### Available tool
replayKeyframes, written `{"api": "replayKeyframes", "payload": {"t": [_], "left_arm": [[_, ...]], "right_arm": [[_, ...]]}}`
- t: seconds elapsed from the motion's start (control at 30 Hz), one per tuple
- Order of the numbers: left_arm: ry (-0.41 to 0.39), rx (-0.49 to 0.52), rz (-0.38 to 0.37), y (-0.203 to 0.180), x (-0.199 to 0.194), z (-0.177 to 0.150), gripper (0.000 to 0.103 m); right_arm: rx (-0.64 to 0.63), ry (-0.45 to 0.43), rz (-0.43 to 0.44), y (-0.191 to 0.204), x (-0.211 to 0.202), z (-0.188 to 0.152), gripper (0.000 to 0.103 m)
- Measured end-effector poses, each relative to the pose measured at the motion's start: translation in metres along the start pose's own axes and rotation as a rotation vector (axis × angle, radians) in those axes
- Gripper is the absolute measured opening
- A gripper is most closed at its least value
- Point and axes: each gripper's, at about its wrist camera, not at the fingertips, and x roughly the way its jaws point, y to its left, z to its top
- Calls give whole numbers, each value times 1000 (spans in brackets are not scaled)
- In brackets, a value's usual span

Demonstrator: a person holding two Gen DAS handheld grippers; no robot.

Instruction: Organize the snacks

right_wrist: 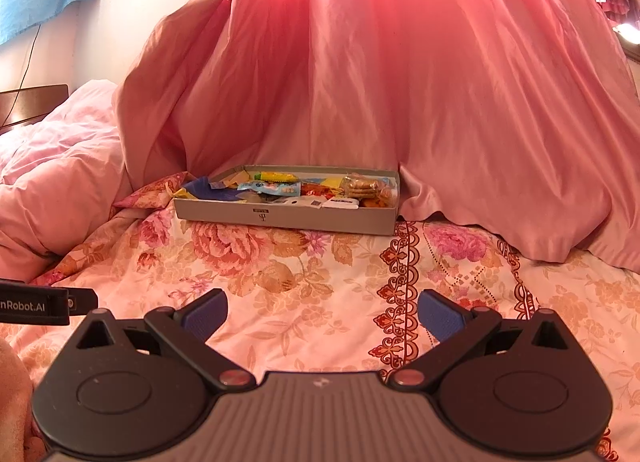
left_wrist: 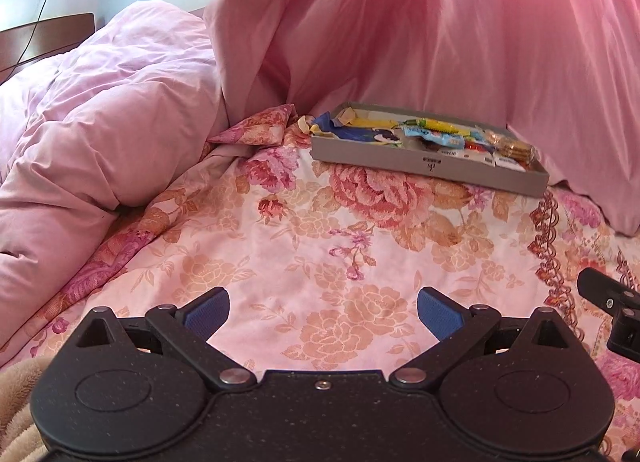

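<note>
**Risks lay in the soft bed and the crowded tray**

Both tools were seen spread wide and empty: the left gripper (left_wrist: pixel 323 316) and the right gripper (right_wrist: pixel 322 316) were held low over the sheet (left_wrist: pixel 280 246), well apart from the tray (left_wrist: pixel 424 162). The tray was set at the far side of the bed, touching the curtain (right_wrist: pixel 400 82), with the snacks (right_wrist: pixel 288 188) heaped inside it.

Several slips could be expected from here. The tray rested on yielding bedding, so it could be tipped or pushed under the curtain if a wrapper were pressed down hard. The wrappers overlapped, so two could be pinched at once, or a neighbour dragged over the low wall. The clear biscuit pack (right_wrist: pixel 366 187) could be crushed by a firm squeeze. A blue wrapper (left_wrist: pixel 326 120) already overhung the left end, and it could be knocked onto the sheet. The two tools were also held close together, so a clash could be caused by reaching at once.

One tray, two grippers, one curtain and one duvet (left_wrist: pixel 104 122) were counted. Perhaps nine or ten snacks were made out, though the heap was too small and tangled for a sure count.
</note>
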Motion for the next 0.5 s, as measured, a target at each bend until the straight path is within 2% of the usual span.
{"api": "replayKeyframes", "payload": {"t": [0.5], "left_arm": [[19,23,9,-2,6,-3,100]], "right_arm": [[5,27,10,-1,6,-5,103]]}}
